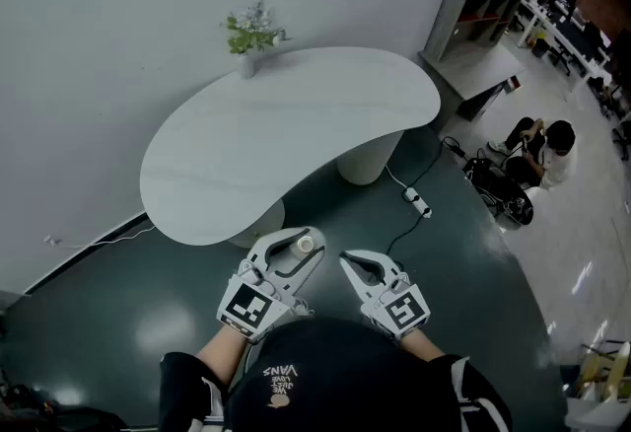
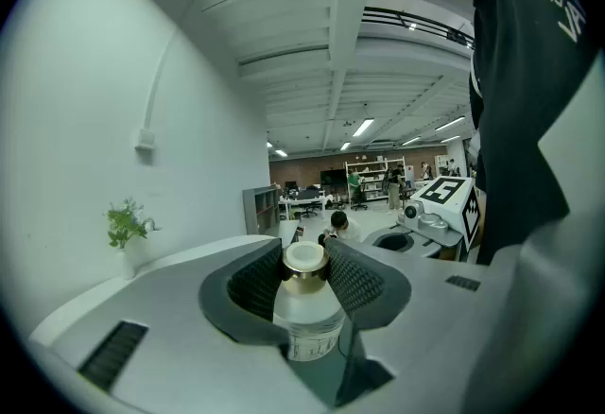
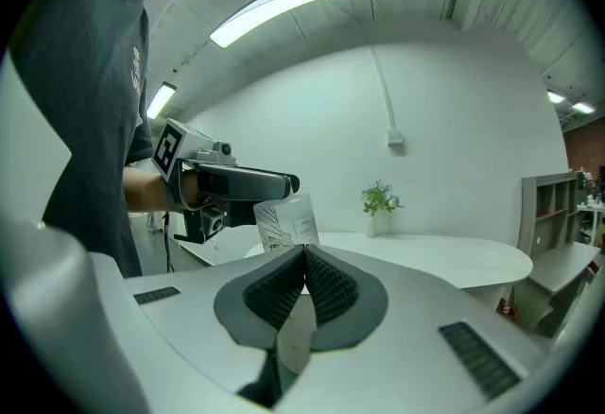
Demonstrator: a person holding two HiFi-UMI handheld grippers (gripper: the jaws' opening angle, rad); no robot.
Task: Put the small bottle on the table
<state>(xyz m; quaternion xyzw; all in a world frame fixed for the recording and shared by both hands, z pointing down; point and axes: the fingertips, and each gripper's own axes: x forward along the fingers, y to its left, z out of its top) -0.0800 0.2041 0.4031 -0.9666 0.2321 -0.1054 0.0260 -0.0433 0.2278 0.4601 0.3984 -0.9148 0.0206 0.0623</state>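
left tongs (image 1: 293, 245): pinching the small bottle (image 2: 304, 308) by its neck, in the air short of the tabletop (image 1: 296, 114) | right tongs (image 1: 355, 265): pressed together, empty | step: bring your bottle over the bare middle, clear of the plant (image 1: 252, 30), lower it upright, then release.

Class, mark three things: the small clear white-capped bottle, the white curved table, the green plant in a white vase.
small clear bottle (image 2: 307, 313), left gripper view, its body.
white curved table (image 1: 296, 124), head view, bare top.
green plant (image 1: 252, 28), head view, leaves.
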